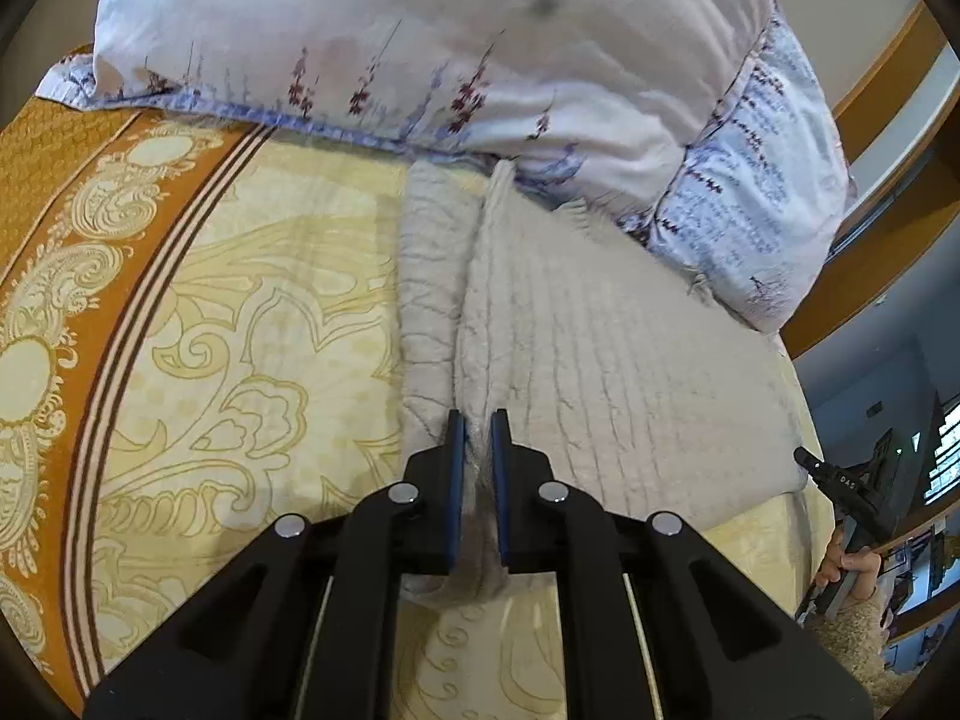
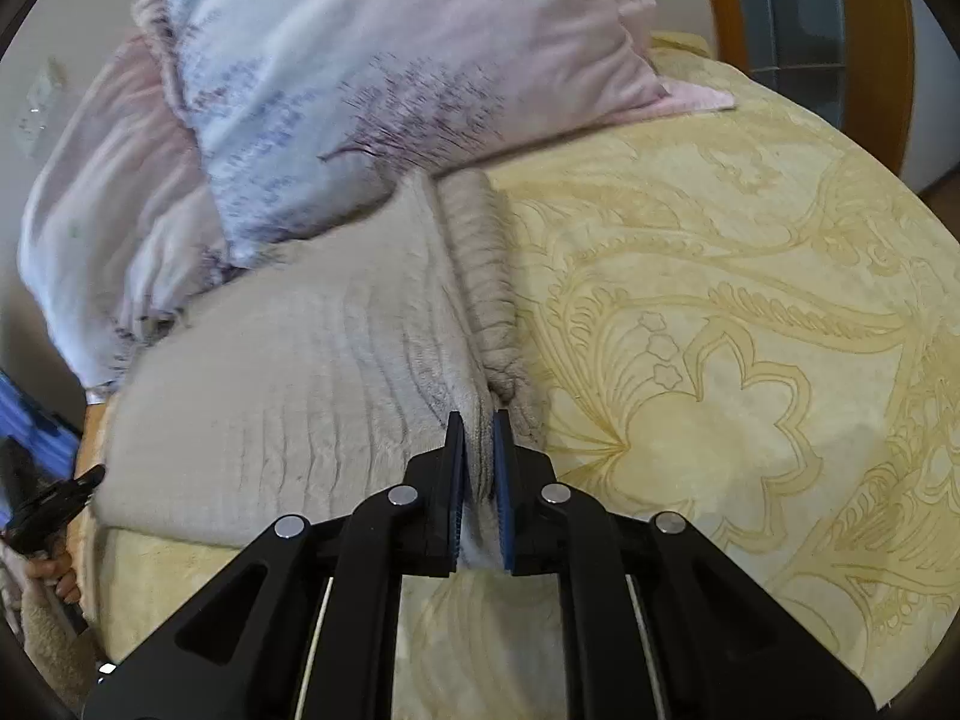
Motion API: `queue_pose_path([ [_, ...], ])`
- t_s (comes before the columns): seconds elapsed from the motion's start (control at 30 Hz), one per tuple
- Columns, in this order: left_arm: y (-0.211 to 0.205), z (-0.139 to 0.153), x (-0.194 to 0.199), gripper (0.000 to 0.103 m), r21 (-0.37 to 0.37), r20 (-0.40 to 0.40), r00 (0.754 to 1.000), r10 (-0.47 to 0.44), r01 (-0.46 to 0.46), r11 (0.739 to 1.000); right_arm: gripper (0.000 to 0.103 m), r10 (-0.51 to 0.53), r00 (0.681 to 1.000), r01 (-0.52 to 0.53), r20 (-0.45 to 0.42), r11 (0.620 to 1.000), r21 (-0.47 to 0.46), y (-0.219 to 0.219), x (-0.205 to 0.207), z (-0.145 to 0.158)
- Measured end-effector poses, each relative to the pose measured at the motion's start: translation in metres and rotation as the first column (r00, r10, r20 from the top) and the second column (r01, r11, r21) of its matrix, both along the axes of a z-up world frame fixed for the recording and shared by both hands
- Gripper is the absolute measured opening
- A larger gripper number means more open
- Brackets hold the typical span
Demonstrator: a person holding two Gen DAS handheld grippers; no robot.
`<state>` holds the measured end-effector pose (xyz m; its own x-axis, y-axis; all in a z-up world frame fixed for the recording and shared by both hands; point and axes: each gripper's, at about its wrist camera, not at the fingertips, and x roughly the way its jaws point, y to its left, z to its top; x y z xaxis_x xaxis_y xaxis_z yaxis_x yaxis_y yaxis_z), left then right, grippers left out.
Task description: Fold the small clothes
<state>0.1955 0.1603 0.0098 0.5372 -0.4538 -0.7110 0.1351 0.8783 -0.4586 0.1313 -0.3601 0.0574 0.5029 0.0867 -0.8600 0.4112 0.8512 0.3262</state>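
A pale grey ribbed knit garment [image 1: 600,360] lies spread on the bed, reaching up to the pillows. My left gripper [image 1: 477,420] is shut on the garment's left near edge, with cloth bunched between the blue pads. A folded ridge of cloth [image 1: 423,300] runs away from it. In the right wrist view the same garment [image 2: 300,372] lies to the left. My right gripper [image 2: 478,420] is shut on its right near edge, with a rolled ridge [image 2: 486,276] running ahead. Each gripper shows at the edge of the other's view: the right gripper [image 1: 840,480], the left gripper [image 2: 54,498].
The bed has a cream and yellow patterned cover [image 2: 720,330] with an orange ornamented border [image 1: 72,228] at the left. Two white and lilac floral pillows [image 1: 480,42] lie at the head, touching the garment's far end. A wooden bed frame [image 2: 888,60] stands at the right.
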Motion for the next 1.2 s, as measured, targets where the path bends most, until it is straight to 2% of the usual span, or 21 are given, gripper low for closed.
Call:
queue_pose_path([
  [0.13,-0.002,0.002,0.001,0.013,0.006,0.005,1.000,0.003,-0.003,1.000,0.010,0.012,1.000,-0.014,-0.022,0.998,-0.067,0.008,0.010,0.004],
  [0.17,-0.002,0.004,0.000,0.015,0.008,0.011,1.000,0.004,-0.004,1.000,0.015,0.012,1.000,-0.014,-0.014,0.997,-0.076,0.009,0.010,0.007],
  [0.23,-0.003,0.011,-0.002,0.025,0.022,0.037,0.999,0.012,-0.013,1.000,0.029,0.013,0.999,-0.009,0.031,0.993,-0.114,0.012,0.009,0.020],
  [0.27,-0.004,0.016,-0.002,0.037,0.025,0.055,0.998,0.017,-0.018,1.000,0.038,0.020,0.998,-0.012,0.062,0.992,-0.125,0.014,0.010,0.026],
  [0.3,-0.006,0.020,-0.003,0.044,0.029,0.076,0.997,0.024,-0.026,0.999,0.039,0.034,0.995,-0.022,0.091,0.992,-0.128,0.017,0.012,0.031],
  [0.33,-0.010,0.027,-0.004,0.045,0.028,0.105,0.994,0.019,-0.022,0.999,0.039,0.060,0.992,-0.045,0.112,0.991,-0.127,0.022,0.016,0.035],
  [0.47,-0.033,0.037,-0.001,0.057,0.032,0.153,0.988,-0.022,0.017,0.999,0.039,0.148,0.983,-0.136,0.108,0.984,-0.111,0.042,0.044,0.031],
  [0.63,-0.059,0.029,0.011,0.061,0.060,0.127,0.990,-0.058,0.050,0.997,0.040,0.207,0.975,-0.196,0.078,0.972,-0.129,0.062,0.071,0.018],
  [0.7,-0.061,0.021,0.017,0.061,0.070,0.103,0.994,-0.041,0.034,0.997,0.050,0.209,0.978,-0.203,0.027,0.969,-0.142,0.063,0.082,0.006],
  [0.73,-0.059,0.015,0.022,0.061,0.064,0.082,0.996,-0.028,0.023,0.998,0.050,0.197,0.980,-0.197,-0.013,0.969,-0.146,0.061,0.085,-0.003],
  [0.77,-0.056,0.010,0.025,0.061,0.046,0.065,0.998,-0.018,0.015,0.999,0.051,0.187,0.982,-0.188,-0.023,0.975,-0.119,0.057,0.087,-0.011],
  [0.8,-0.054,0.008,0.026,0.061,0.027,0.065,0.998,-0.013,0.011,1.000,0.052,0.171,0.985,-0.170,0.011,0.981,-0.092,0.051,0.085,-0.011],
  [0.9,-0.050,0.009,0.026,0.061,0.000,0.063,0.998,-0.006,0.007,1.000,0.052,0.155,0.988,-0.154,0.009,0.987,-0.041,0.046,0.084,-0.009],
  [0.97,-0.040,0.012,0.025,0.061,-0.070,0.062,0.998,0.010,-0.005,0.998,0.053,0.161,0.987,-0.160,0.011,0.986,-0.038,0.047,0.081,-0.008],
  [1.07,-0.013,0.015,0.026,0.063,-0.183,0.049,0.995,0.081,-0.071,0.981,0.057,0.168,0.986,-0.167,0.017,0.985,-0.033,0.049,0.077,-0.007],
  [1.2,0.014,0.010,0.037,0.063,-0.233,-0.015,0.986,0.165,-0.164,0.959,0.065,0.175,0.984,-0.174,0.022,0.984,-0.031,0.051,0.077,-0.006],
])
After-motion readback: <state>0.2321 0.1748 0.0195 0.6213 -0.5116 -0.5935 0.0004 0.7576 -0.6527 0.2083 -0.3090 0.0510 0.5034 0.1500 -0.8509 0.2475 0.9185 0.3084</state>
